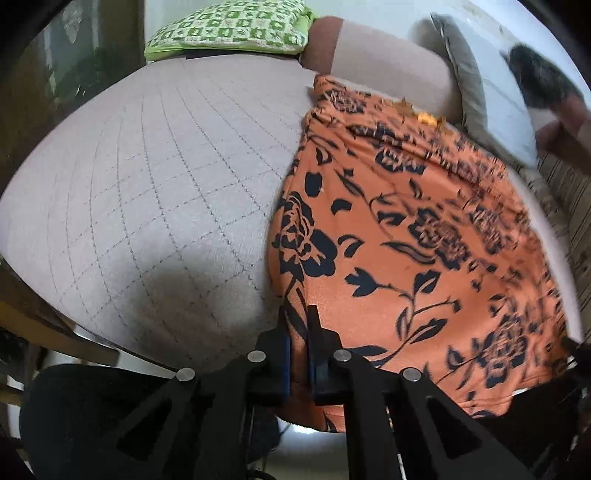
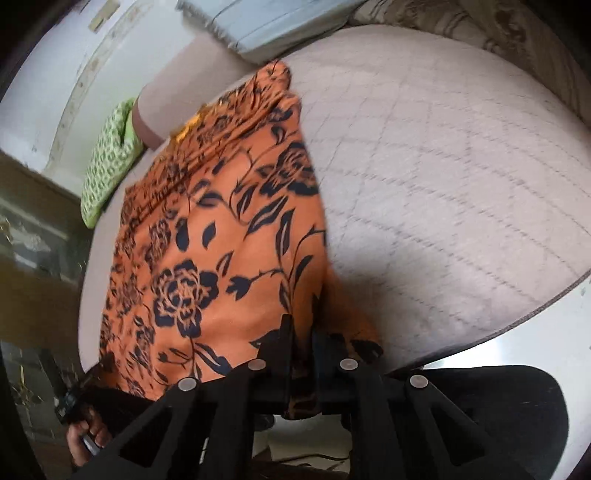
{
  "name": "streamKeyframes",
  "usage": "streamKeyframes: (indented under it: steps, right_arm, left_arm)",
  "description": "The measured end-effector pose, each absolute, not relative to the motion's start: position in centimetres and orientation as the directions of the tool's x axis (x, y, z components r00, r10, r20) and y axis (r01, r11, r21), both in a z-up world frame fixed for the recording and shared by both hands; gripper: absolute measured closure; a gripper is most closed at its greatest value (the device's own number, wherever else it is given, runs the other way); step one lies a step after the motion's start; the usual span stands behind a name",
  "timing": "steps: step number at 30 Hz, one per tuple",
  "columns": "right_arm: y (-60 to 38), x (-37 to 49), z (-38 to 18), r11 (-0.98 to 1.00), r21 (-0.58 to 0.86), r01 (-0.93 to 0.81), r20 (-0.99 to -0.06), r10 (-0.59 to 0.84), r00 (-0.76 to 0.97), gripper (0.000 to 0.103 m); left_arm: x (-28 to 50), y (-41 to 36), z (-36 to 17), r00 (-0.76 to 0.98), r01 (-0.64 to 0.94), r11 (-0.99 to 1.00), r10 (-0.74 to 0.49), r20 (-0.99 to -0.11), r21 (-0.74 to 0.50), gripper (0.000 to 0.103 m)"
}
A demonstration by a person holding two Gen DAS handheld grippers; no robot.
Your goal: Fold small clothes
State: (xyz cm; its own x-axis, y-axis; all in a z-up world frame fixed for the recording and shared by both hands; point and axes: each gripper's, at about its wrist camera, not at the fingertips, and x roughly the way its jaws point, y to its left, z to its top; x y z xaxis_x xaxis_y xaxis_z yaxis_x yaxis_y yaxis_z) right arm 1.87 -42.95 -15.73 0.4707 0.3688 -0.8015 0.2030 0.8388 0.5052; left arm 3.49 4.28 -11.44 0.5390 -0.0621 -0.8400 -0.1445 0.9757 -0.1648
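Soft even light, fisheye-bent dark edges, motion blur, grey shadows under each claw.

A quilted beige mattress fills the room — green checked pillow near a white wall.

Both grippers are matte black with triangular cut-outs, round silver pivot pins and blue-edged fingers.

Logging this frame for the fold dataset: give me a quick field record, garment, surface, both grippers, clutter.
garment: orange floral garment, spread on the bed
surface: quilted grey mattress
left gripper: shut on the garment's near left edge
right gripper: shut on the garment's near right edge
clutter: green patterned pillow and grey cushion at the far side
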Motion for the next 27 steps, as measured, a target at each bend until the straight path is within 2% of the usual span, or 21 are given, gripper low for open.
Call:
streamKeyframes:
  steps: [2,3,4,5,6,7,8,9,10,11,12,14,15,19,21,23,26,27]
  right_arm:
    - [-43.0,1.5,-15.0,0.859,0.478,0.186,-0.811,0.35,0.469,0.092]
    - [-42.8,1.3,-14.6,0.88,0.446,0.166,-0.819,0.325,0.473,0.09]
    - [-42.0,1.0,-14.0,0.908,0.397,0.135,-0.827,0.29,0.481,0.086]
    - [-41.7,0.9,-13.9,0.919,0.375,0.117,-0.831,0.278,0.482,0.071]
    - [-41.4,0.8,-14.0,0.926,0.363,0.109,-0.835,0.271,0.48,0.031]
    - [-41.3,1.0,-14.2,0.928,0.353,0.115,-0.834,0.257,0.488,0.015]
    - [-41.2,1.1,-14.4,0.928,0.352,0.123,-0.831,0.25,0.497,0.012]
    - [-40.9,1.5,-14.8,0.924,0.362,0.125,-0.832,0.26,0.49,0.012]
    - [-40.5,2.0,-15.5,0.911,0.397,0.109,-0.829,0.305,0.469,0.015]
    - [-40.2,2.1,-15.9,0.902,0.419,0.099,-0.824,0.333,0.458,0.03]
    - [-40.1,2.3,-16.3,0.898,0.429,0.1,-0.827,0.346,0.443,0.062]
    - [-40.1,2.6,-17.4,0.876,0.466,0.125,-0.83,0.383,0.406,0.092]
    - [-40.2,2.5,-17.5,0.864,0.487,0.124,-0.82,0.404,0.406,0.096]
    - [-41.4,1.3,-14.8,0.816,0.569,0.104,-0.745,0.458,0.484,0.097]
    - [-42.3,1.0,-13.5,0.812,0.575,0.106,-0.725,0.445,0.526,0.097]
    - [-43.7,1.3,-14.1,0.803,0.573,0.164,-0.734,0.415,0.537,0.095]
    - [-44.3,1.6,-15.6,0.82,0.53,0.215,-0.786,0.38,0.488,0.092]
    - [-44.4,1.5,-15.5,0.825,0.525,0.208,-0.785,0.376,0.492,0.085]
  left_arm:
    - [3.3,4.3,-11.1,0.549,-0.143,0.975,-0.065,-0.833,-0.17,0.09]
    - [3.2,4.2,-11.0,0.55,-0.143,0.976,-0.062,-0.833,-0.167,0.073]
    - [3.2,4.0,-11.1,0.547,-0.138,0.976,-0.067,-0.835,-0.168,0.049]
    - [3.3,3.8,-11.1,0.547,-0.132,0.977,-0.071,-0.834,-0.169,0.04]
    - [3.3,3.5,-11.1,0.556,-0.128,0.979,-0.063,-0.829,-0.16,0.035]
    - [3.3,3.4,-11.2,0.559,-0.124,0.981,-0.057,-0.827,-0.151,0.035]
    - [3.3,3.1,-11.3,0.558,-0.113,0.984,-0.052,-0.828,-0.138,0.035]
    - [3.4,2.7,-11.4,0.553,-0.098,0.987,-0.05,-0.832,-0.124,0.036]
    - [3.5,2.5,-11.6,0.547,-0.091,0.99,-0.04,-0.836,-0.107,0.055]
    - [3.6,2.4,-11.9,0.539,-0.091,0.992,-0.027,-0.842,-0.09,0.076]
    - [3.8,2.4,-12.1,0.523,-0.102,0.993,0.003,-0.852,-0.059,0.096]
    - [3.8,2.9,-12.1,0.521,-0.108,0.99,-0.019,-0.853,-0.087,0.097]
    - [3.8,3.0,-12.1,0.52,-0.107,0.99,-0.022,-0.854,-0.09,0.097]
    - [2.7,3.1,-10.1,0.562,-0.098,0.99,-0.028,-0.826,-0.1,0.098]
    - [2.2,3.4,-8.9,0.598,-0.106,0.987,-0.032,-0.801,-0.119,0.097]
    - [2.8,3.8,-9.5,0.577,-0.133,0.983,-0.028,-0.816,-0.127,0.096]
    - [3.6,4.2,-11.6,0.484,-0.157,0.978,-0.043,-0.874,-0.135,0.08]
    - [3.5,4.2,-11.6,0.486,-0.158,0.975,-0.063,-0.872,-0.158,0.069]
